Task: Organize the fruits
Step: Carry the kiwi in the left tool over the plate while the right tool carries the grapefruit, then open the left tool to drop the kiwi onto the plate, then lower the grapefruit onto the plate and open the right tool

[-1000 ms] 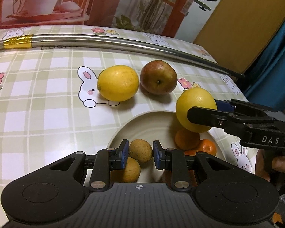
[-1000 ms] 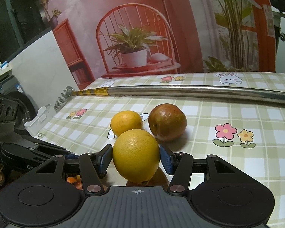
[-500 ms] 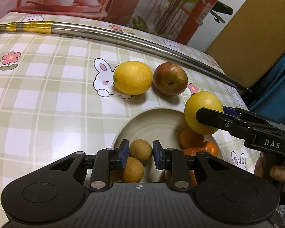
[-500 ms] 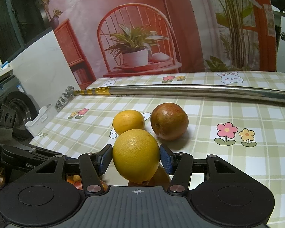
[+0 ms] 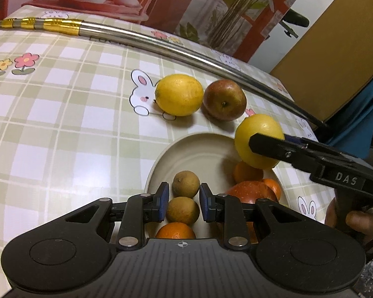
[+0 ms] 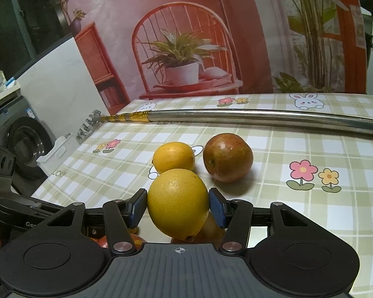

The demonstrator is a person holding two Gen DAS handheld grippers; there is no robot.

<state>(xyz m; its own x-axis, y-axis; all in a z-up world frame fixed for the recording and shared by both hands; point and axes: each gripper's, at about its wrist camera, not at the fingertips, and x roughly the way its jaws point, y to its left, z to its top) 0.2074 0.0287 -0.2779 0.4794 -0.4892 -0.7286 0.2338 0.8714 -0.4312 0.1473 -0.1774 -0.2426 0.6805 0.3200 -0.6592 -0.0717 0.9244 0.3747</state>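
The black two-finger left gripper point(image 5: 182, 201) angles downward, its blue-padded jaws at their narrowest with nothing pinched. The black right gripper point(image 6: 177, 204), gripped by a hand point(image 5: 355, 219), clamps a large yellow citrus fruit point(image 6: 177, 202).

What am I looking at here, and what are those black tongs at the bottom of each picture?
There is no robot. A person holds black tongs in each hand, and each pair has a camera looking along its fingers. The left view shows the left tongs closed on a small brown round fruit over a beige round plate that holds more fruit. The right view shows the right tongs gripping a large yellow citrus fruit. On the checked tablecloth lie a smaller yellow lemon, a red-brown apple and a long metal pole.
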